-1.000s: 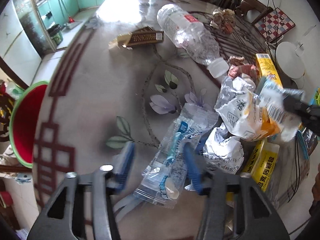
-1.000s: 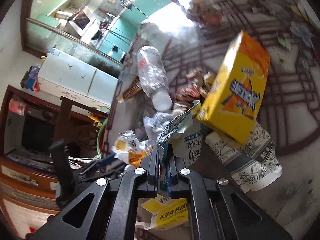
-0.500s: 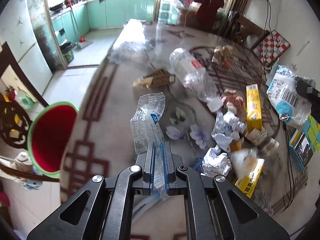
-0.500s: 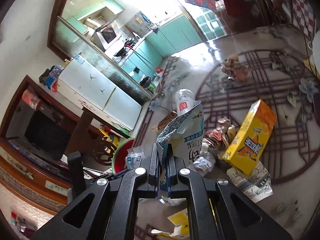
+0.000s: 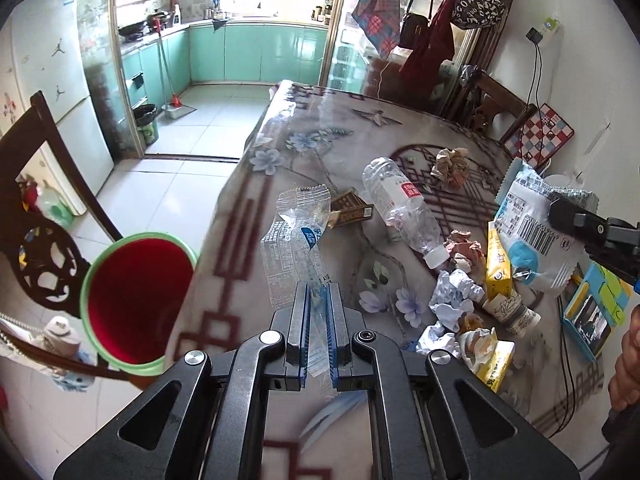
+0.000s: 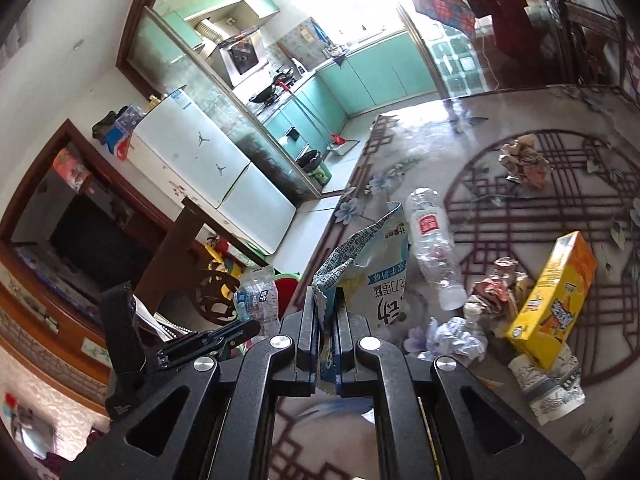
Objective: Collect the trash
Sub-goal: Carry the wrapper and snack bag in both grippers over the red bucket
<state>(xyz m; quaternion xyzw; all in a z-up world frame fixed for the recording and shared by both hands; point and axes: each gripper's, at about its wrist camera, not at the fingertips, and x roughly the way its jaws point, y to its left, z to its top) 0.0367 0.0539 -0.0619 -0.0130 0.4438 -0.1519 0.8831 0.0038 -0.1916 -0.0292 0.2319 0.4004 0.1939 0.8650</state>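
2 pieces of trash are off the counter (image 5: 248,240) at once. The clear plastic wrapper (image 5: 298,248) stands pinched between the fingers of the left gripper (image 5: 318,312), its free end reaching toward 12 o'clock above the counter's edge. The white-and-blue snack bag (image 6: 372,272) is clamped by the right gripper (image 6: 326,312), which is closed tight on the bag's torn lower edge; from the left wrist view the same bag hangs at 3 o'clock.

The red bin with a green rim (image 5: 136,300) sits below the counter's edge at 9 o'clock of the left gripper, beside a dark wooden chair (image 5: 44,248). The step in hand looks like carrying both pieces to that bin. To do it well, I would bring the left gripper over the middle of the red opening before parting the fingers, since a light wrapper is likely to drift or cling to a pad; a low release should help. The right gripper has farther to travel and should wait its turn so the 2 do not cross.

Left on the counter at 1 to 3 o'clock: a clear bottle (image 5: 400,212), a brown wrapper (image 5: 350,210), crumpled paper balls (image 5: 456,292), a yellow carton (image 6: 554,292) and a paper cup (image 6: 554,388).
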